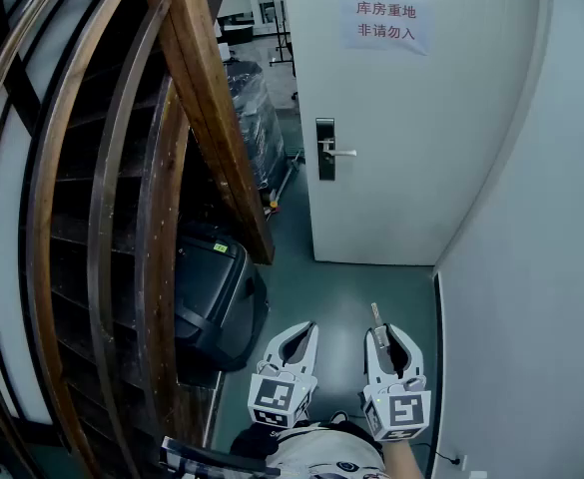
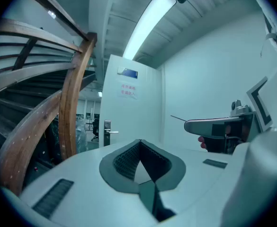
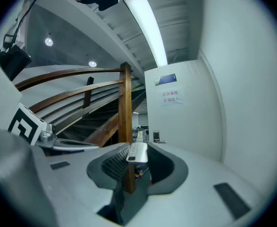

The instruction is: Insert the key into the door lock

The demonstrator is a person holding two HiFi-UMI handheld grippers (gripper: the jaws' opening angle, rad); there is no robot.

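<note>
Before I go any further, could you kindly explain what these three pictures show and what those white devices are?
There is no robot: a person holds a two-jaw gripper in each hand. The head view looks down from the person's head; the left gripper and right gripper show at its bottom. The other two pictures come from cameras riding on each gripper, looking along its jaws. The left gripper's jaws are together, with nothing between them. The right gripper clamps a key, blade pointing forward. Ahead is a white door with a lock plate, a handle and a paper sign; a wooden staircase rises on the left.
</note>
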